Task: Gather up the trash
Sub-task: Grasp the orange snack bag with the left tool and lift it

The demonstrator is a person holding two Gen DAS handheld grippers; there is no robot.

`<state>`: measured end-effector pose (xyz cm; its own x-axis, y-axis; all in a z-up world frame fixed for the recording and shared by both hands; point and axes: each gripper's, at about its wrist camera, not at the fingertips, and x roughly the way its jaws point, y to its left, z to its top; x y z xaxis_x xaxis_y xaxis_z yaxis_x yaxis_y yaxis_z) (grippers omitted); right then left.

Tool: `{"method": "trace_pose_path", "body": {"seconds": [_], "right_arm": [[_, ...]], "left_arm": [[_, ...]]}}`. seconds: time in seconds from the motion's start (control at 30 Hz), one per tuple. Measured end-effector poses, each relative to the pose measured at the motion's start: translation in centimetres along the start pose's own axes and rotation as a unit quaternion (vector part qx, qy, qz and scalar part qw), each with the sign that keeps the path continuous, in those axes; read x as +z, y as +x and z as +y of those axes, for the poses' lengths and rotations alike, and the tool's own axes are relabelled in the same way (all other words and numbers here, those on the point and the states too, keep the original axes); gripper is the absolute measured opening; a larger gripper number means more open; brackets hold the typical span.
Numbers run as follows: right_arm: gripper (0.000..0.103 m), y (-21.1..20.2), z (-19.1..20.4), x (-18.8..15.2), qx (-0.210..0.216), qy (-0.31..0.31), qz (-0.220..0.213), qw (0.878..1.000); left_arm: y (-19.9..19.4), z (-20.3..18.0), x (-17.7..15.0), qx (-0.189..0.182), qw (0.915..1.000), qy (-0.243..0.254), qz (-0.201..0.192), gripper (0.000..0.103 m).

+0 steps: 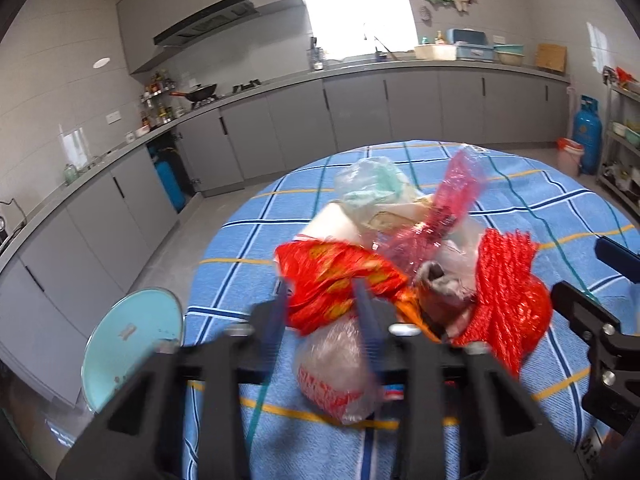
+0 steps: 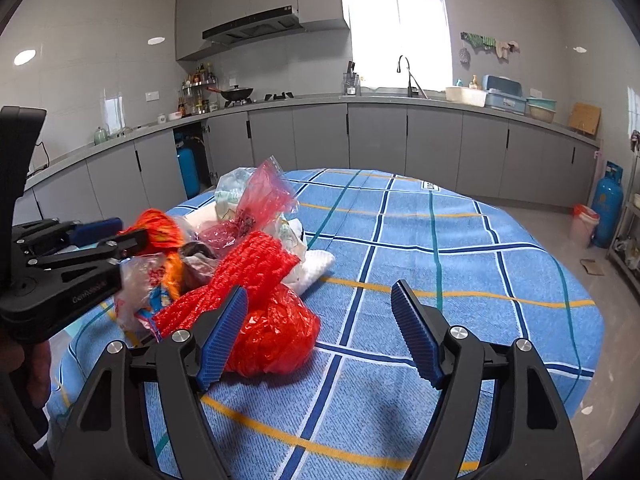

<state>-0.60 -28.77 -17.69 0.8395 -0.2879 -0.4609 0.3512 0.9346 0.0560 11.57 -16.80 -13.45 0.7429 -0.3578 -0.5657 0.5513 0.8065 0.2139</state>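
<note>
A heap of trash lies on the round table's blue checked cloth [image 2: 440,260]. In it are a red mesh net [image 2: 248,272], a pink clear bag [image 2: 268,196], a crumpled red plastic bag [image 2: 280,340] and a clear bag with red print [image 1: 336,376]. My left gripper [image 1: 322,308] is shut on a red and yellow wrapper [image 1: 332,276] at the heap's near left side. In the right wrist view that left gripper [image 2: 134,231] shows side-on, with the wrapper [image 2: 160,230] at its tips. My right gripper [image 2: 320,320] stands open. Its left pad is beside the red plastic bag and the net.
A light blue round stool [image 1: 132,340] stands by the table's left edge. Grey kitchen cabinets [image 2: 376,140] run along the far walls. A blue gas cylinder [image 2: 608,204] and a bin with a red liner [image 2: 584,224] stand on the floor at the right, near a metal shelf.
</note>
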Motion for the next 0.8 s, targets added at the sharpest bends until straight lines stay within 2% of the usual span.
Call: {"method": "trace_pose_path", "body": {"seconds": [0.03,0.07,0.37,0.5,0.8], "right_arm": [[0.074,-0.1,0.0,0.0,-0.001,0.001,-0.001,1.0],[0.075,-0.2,-0.1,0.1,-0.002,0.002,-0.003,1.0],[0.075,-0.6,-0.3,0.3,-0.003,0.003,-0.011,1.0],[0.075,-0.9,-0.3,0.4,-0.002,0.004,-0.014,1.0],[0.075,-1.2,0.5,0.6,0.002,0.001,-0.014,1.0]], "left_arm": [[0.0,-0.1,0.0,-0.002,1.0,0.001,0.0,0.011],[-0.2,-0.1,0.1,-0.004,1.0,0.001,-0.002,0.002],[-4.0,0.3,1.2,-0.008,0.9987,-0.011,-0.05,0.001],[-6.4,0.5,1.8,-0.009,0.9966,-0.017,-0.08,0.001],[-9.4,1.5,2.4,-0.014,0.9919,-0.035,-0.121,0.0]]}}
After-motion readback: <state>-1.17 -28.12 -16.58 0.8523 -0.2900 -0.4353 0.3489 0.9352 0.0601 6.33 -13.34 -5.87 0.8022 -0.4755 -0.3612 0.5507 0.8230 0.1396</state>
